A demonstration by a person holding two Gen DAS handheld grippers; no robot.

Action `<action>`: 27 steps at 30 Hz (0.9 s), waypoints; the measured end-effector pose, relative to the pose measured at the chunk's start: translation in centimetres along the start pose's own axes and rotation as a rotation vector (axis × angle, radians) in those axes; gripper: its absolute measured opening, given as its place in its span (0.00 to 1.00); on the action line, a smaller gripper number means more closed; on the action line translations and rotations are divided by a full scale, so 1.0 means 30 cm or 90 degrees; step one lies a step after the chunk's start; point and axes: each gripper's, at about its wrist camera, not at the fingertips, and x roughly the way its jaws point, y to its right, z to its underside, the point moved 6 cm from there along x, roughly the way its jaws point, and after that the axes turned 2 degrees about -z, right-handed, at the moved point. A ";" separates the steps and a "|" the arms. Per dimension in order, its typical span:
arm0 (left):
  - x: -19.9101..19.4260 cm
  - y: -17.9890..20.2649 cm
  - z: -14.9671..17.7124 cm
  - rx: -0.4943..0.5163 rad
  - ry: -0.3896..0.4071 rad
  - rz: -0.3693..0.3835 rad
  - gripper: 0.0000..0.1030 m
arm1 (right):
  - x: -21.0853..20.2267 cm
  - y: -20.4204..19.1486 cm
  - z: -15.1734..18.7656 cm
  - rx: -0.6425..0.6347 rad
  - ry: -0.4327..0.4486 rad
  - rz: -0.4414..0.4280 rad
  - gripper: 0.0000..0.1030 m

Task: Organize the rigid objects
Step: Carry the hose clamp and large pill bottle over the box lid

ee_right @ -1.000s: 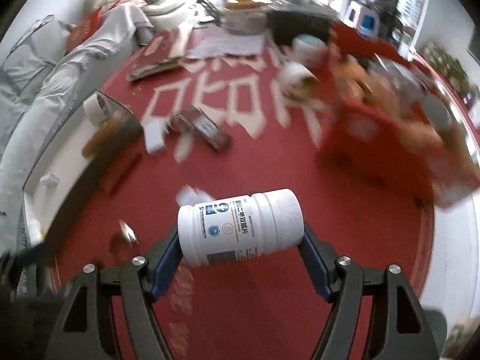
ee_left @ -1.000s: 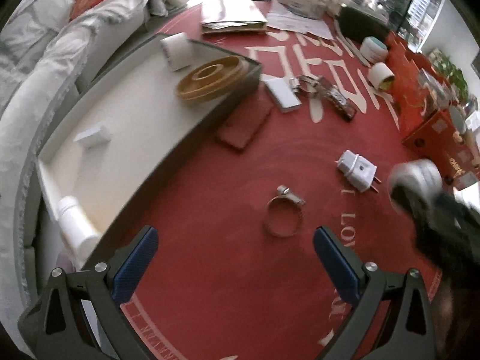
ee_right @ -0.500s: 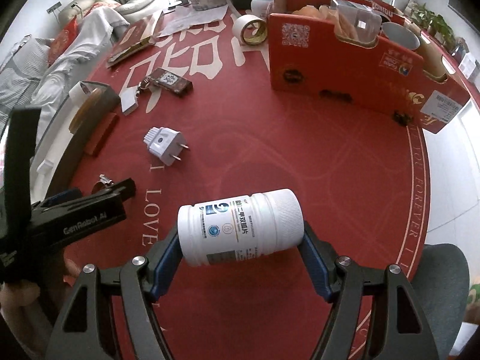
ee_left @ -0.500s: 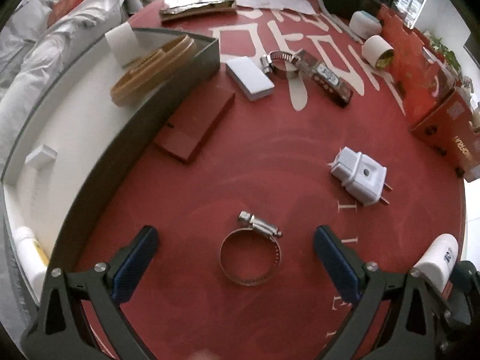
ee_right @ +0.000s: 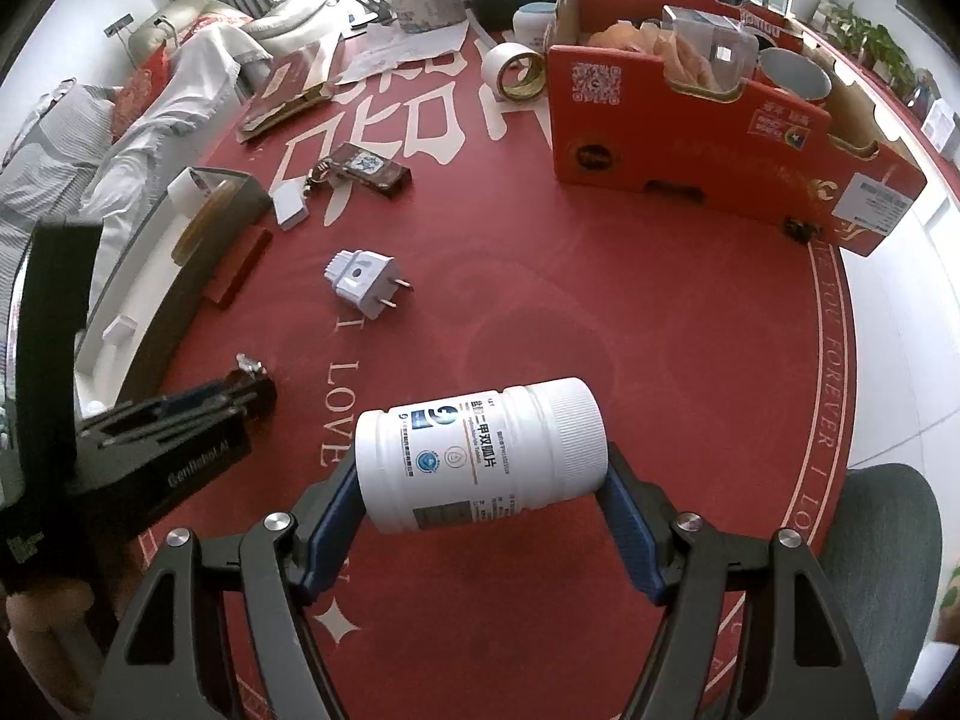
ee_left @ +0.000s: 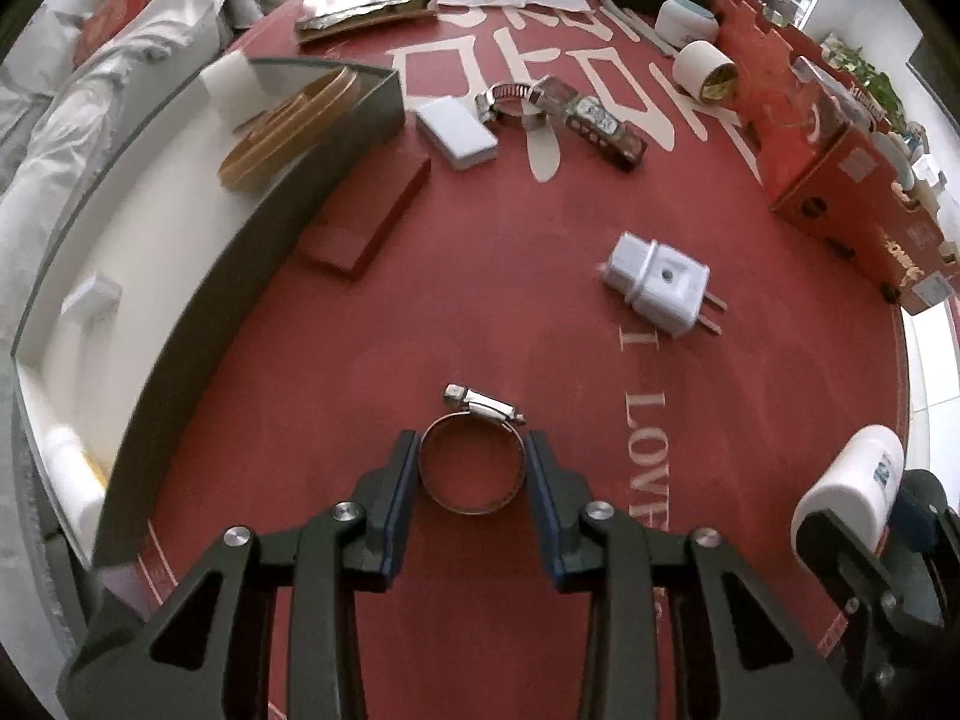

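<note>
A: Counted the hose clamps?

B: Counted two. Found the near clamp (ee_left: pixel 486 410) flat on the red worktop (ee_left: pixel 480 300), ringed between the jaws of the left hand-held gripper (ee_left: pixel 471 468). Caught those jaws closing, pads pressed against the ring's two sides. Spotted the far clamp (ee_left: pixel 510 97) well apart, beside a small white box (ee_left: pixel 459 132) and a dark key tag (ee_left: pixel 606 129).

A: And bottles?

B: Two as well, both white. Saw one bottle (ee_right: pixel 480 450) clenched sideways in the right hand-held gripper (ee_right: pixel 483 471), off the worktop, cap to the right. Noticed the second bottle (ee_left: pixel 69 468) lying in the near corner of the tray (ee_left: pixel 252 276).

A: Anything else in that tray?

B: One wooden disc (ee_left: pixel 288 126), one small white block (ee_left: pixel 90 297), one white piece (ee_left: pixel 231 87) at the far corner.

A: Loose on the worktop?

B: One white plug (ee_left: pixel 657 285), prongs pointing right. One flat red box (ee_left: pixel 366 222) just beside the tray wall. One tape roll (ee_left: pixel 705 69) near one red carton (ee_right: pixel 690 138).
</note>
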 end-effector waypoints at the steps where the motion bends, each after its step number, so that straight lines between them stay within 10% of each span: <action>1: -0.005 -0.002 0.017 -0.006 -0.005 0.007 0.36 | -0.002 -0.001 0.004 -0.001 0.000 -0.001 0.72; 27: -0.412 0.025 0.076 -0.029 0.151 0.023 0.36 | -0.189 -0.093 0.029 -0.030 0.060 -0.033 0.72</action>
